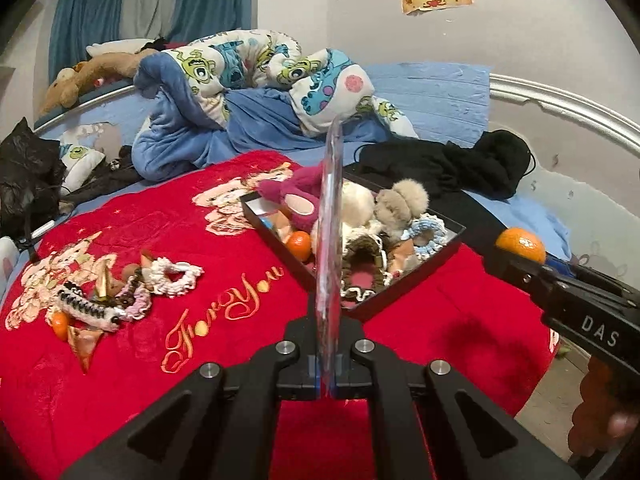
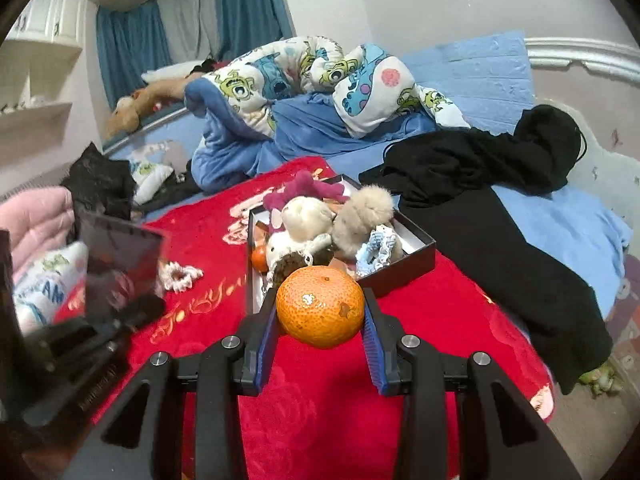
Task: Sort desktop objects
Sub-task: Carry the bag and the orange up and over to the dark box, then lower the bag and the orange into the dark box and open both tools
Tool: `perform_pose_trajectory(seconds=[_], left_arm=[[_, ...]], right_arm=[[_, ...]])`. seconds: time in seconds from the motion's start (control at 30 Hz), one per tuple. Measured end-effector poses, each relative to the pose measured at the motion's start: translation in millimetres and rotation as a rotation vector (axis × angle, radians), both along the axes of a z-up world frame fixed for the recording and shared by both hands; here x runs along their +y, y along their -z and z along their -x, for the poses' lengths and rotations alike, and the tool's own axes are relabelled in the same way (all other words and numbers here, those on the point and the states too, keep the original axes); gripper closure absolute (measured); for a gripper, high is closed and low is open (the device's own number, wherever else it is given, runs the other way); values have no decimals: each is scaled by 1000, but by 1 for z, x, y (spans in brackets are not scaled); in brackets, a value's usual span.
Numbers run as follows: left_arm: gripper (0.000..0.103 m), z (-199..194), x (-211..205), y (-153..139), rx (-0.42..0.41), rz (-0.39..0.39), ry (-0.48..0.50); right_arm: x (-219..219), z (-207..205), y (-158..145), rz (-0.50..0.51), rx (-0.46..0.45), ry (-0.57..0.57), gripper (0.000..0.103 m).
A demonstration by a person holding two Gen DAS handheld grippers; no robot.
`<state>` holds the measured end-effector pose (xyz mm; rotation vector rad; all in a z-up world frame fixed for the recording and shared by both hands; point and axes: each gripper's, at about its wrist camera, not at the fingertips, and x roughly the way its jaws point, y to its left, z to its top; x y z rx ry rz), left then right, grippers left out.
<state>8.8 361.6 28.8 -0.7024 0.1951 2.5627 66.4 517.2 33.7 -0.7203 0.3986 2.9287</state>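
Two hand-held claws angle downward over a bed spread with a red blanket (image 1: 248, 248). Nearest the right wrist lens, the right claw (image 2: 320, 312) stands partly open, its blue pads pressed against either side of a mandarin (image 2: 320, 306) carried clear above the blanket, stem scar facing the camera. The left claw (image 1: 329, 364) is clamped fully shut on the bottom edge of a clear plastic sheet (image 1: 330, 240), which stands upright on edge, its long axis running up and away from the fingers.

Beyond both claws lies an open black box (image 2: 404, 276) on the blanket, holding plush toys, crocheted scrunchies and a second small mandarin (image 1: 299, 245). Only the left wrist view shows the loose heap at the blanket's left: a white scrunchie (image 1: 178, 276), hair clips and another mandarin (image 1: 60, 324). It also catches the right claw from the side, with fingers of the person's hand (image 1: 600, 420) beneath it. Only the right wrist view shows the sheet's broad face, dark and reflective, at far left. Black clothing (image 2: 480, 184) and a cartoon-print quilt (image 2: 304, 76) lie farther back.
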Motion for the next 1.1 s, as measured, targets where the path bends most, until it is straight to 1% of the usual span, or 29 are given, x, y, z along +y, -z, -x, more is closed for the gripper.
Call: perform_pose_trajectory(seconds=[0.07, 0.17, 0.27, 0.37, 0.5, 0.6, 0.73, 0.83, 0.93, 1.0, 1.1], left_arm=[[101, 3, 4, 4, -8, -18, 5], [101, 10, 7, 14, -50, -70, 25], [101, 17, 13, 20, -63, -72, 37], [101, 21, 15, 21, -68, -104, 60], [101, 32, 18, 19, -70, -106, 79], [101, 45, 21, 17, -95, -132, 99], [101, 57, 29, 15, -90, -123, 119], [101, 70, 39, 15, -82, -109, 137], [101, 88, 47, 18, -100, -118, 152], [101, 98, 52, 21, -102, -112, 161], [101, 113, 58, 27, -100, -94, 162]], right_arm=[[1, 3, -1, 5, -5, 10, 66], [2, 4, -4, 22, 5, 9, 66], [1, 4, -6, 16, 11, 13, 66], [3, 7, -9, 24, 23, 19, 66], [6, 14, -10, 29, 46, 25, 66], [10, 23, -7, 41, 58, 27, 66], [19, 42, -4, 68, 54, 39, 66], [24, 57, -6, 84, 69, 36, 66], [29, 74, -7, 116, 85, 17, 66], [28, 84, -6, 104, 88, 12, 66], [23, 97, -5, 39, 92, 13, 66]])
